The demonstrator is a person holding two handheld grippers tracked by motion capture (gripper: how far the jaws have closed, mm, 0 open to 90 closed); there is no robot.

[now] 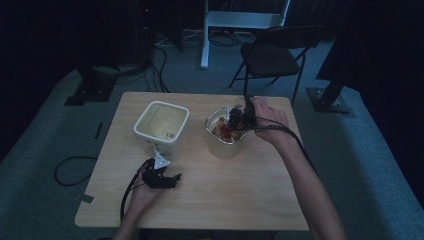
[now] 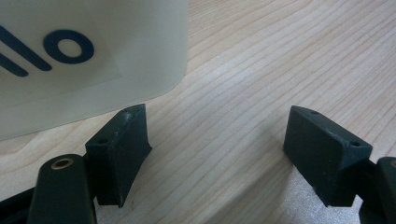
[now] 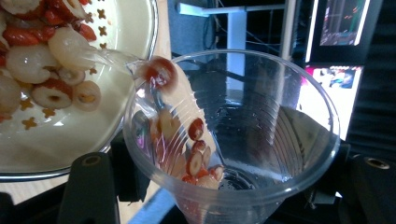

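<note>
Pouring is the work in hand: the right gripper (image 1: 239,118) has its fingers clamped on a clear ribbed plastic cup (image 3: 233,135), tipped with its mouth over the rim of a round cream-coloured bowl (image 1: 226,141) on the far right part of the pale wooden counter (image 1: 240,190).

Decisive relation: the cup's lip sits just above the near rim of the bowl (image 3: 135,70), and its long axis leans toward the bowl's interior, so its contents fall inward, not onto the counter. One red date slice (image 3: 160,72) sits right at the lip; several more slices (image 3: 198,161) cling to the cup's lower wall and bottom. Judged on this, the cup needs further tilt to clear them.

Condition of contents: the bowl holds pale, translucent round fruits (image 3: 28,63), red date pieces and small star-shaped bits, all moist-looking.

The left gripper (image 1: 161,178) rests low on the near left of the counter, fingers (image 2: 122,154) wide apart and holding nothing. Just beyond them stands a square cream-coloured container (image 1: 161,125) with blue lettering on its wall (image 2: 70,46); it is near the fingers but not touching. The right hand (image 1: 270,122) is plainly the one at the bowl; the left is well apart from it.

Risk noted: slices stuck to the wet wall may drop outside the rim if the lip drifts.
</note>
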